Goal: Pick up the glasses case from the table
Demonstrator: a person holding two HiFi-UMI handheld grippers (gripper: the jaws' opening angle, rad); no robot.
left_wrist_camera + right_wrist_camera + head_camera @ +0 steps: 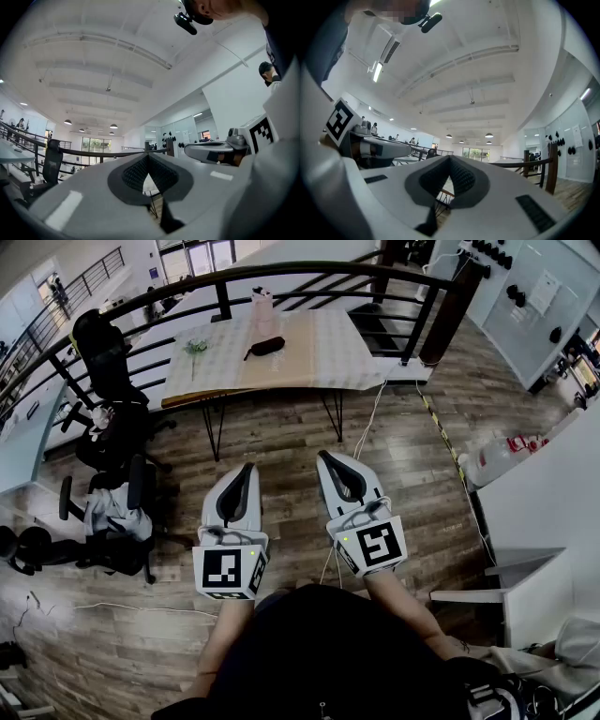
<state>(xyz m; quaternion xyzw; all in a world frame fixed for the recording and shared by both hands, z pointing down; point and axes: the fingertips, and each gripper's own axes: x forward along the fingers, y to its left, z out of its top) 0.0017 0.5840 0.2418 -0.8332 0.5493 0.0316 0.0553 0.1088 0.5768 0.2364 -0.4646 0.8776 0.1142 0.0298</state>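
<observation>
One case [267, 346], dark and oblong, lies on the table [328, 362] well ahead of both tongs, closer to the left pair's line. It looks like a light, stiff shell with a smooth, perhaps slippery skin, so you'd do best to pinch it across its narrow middle. Your left tongs [246, 468] and right tongs [325, 457] sit side by side, each closed tip to tip on nothing, so you must open one before reaching it.

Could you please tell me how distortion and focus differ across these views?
Head view: fisheye bows the table; the glasses case is small but sharp. Left gripper view: the left gripper looks soft, corners vignetted. Right gripper view: likewise for the right gripper.
</observation>
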